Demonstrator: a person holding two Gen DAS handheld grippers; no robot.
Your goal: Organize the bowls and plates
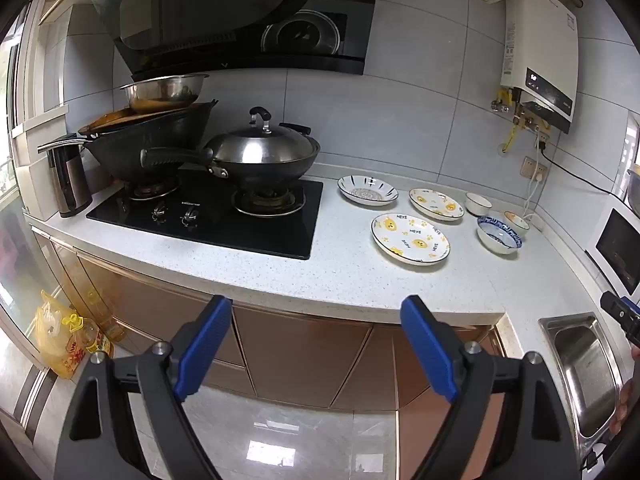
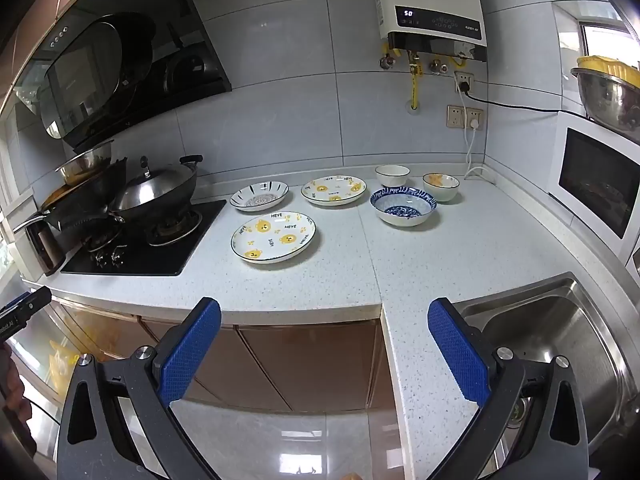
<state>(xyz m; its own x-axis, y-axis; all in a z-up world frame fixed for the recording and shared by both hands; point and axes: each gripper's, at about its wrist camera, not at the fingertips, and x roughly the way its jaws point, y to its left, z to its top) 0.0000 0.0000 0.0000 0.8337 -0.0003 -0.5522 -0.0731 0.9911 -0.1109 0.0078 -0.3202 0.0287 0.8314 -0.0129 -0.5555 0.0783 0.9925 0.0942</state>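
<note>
Three plates lie apart on the white speckled counter (image 2: pixel 340 276): a large bear-print plate (image 2: pixel 273 237) (image 1: pixel 410 239) in front, a smaller bear-print plate (image 2: pixel 333 189) (image 1: pixel 436 204) behind it, and a blue-striped plate (image 2: pixel 259 195) (image 1: pixel 367 189) by the stove. Three bowls stand to their right: a blue-patterned bowl (image 2: pixel 403 205) (image 1: pixel 498 234), a plain white bowl (image 2: pixel 392 175) (image 1: pixel 478 203) and a bowl with yellow inside (image 2: pixel 441 186) (image 1: pixel 516 224). My left gripper (image 1: pixel 316 344) and right gripper (image 2: pixel 324 344) are open and empty, held in front of the counter edge.
A black gas stove (image 1: pixel 208 216) with two woks, a lid and a steel basin is at the left. A steel sink (image 2: pixel 560 344) is at the right front. A white microwave (image 2: pixel 596 180) stands at the right wall. Oil bottles (image 1: pixel 80 336) stand on the floor.
</note>
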